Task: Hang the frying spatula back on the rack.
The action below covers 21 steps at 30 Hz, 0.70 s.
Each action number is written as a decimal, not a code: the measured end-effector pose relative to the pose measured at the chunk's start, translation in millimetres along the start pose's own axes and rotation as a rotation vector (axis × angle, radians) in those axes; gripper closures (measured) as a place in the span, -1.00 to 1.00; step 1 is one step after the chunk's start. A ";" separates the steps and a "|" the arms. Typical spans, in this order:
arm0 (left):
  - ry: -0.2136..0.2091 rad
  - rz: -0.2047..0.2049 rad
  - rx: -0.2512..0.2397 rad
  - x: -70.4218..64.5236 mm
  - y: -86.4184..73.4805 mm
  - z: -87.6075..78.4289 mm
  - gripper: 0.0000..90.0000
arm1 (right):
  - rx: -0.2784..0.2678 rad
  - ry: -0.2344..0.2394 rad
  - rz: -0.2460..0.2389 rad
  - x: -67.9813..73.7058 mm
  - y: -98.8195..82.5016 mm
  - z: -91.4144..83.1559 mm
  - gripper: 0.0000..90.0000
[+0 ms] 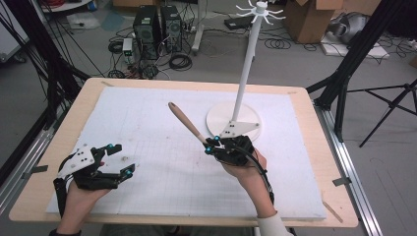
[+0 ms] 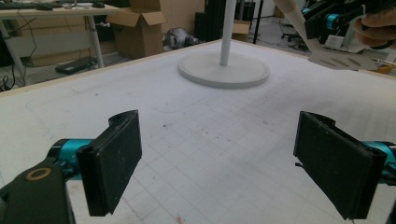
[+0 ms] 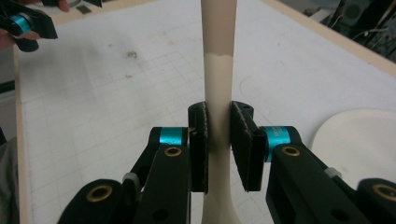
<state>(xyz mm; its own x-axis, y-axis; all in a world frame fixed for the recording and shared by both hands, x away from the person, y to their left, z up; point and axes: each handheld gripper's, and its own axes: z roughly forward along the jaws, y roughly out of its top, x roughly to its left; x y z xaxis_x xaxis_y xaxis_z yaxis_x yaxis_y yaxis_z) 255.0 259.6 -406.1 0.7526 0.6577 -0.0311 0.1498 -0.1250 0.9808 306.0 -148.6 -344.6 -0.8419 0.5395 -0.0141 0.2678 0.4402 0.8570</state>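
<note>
Now my right gripper [image 3: 218,144] clamps the spatula [image 1: 187,123] mid-frame, left gripper [image 1: 118,160] wide open, empty; next likely hanging it on the rack [image 1: 248,59].

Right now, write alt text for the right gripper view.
The right gripper is shut on a pale spatula handle, its black fingers clamping both sides. Behind lies a white gridded mat, with a round white stand base at right.

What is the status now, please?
Right claw shut on spatula, lifted off the table. Left claw open, empty. White stand near, not touching.
</note>
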 end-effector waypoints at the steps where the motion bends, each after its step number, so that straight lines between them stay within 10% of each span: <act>1: -0.003 -0.005 -0.008 -0.8 1.0 0.2 -0.65 | 0.000 0.000 0.000 0.0 0.0 0.0 0.72; 21: -0.067 -0.059 -0.125 -27.2 43.1 31.6 -0.63 | -0.123 -0.038 0.001 6.7 -13.4 -24.4 0.72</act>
<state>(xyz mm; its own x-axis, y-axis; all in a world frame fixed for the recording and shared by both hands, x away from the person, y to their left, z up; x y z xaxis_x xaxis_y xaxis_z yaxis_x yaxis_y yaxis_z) 261.2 212.8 -369.1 0.7867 0.6095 -0.0979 0.1168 0.0087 0.9931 285.4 -168.4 -343.6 -0.8229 0.5674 -0.0307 0.2068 0.3494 0.9139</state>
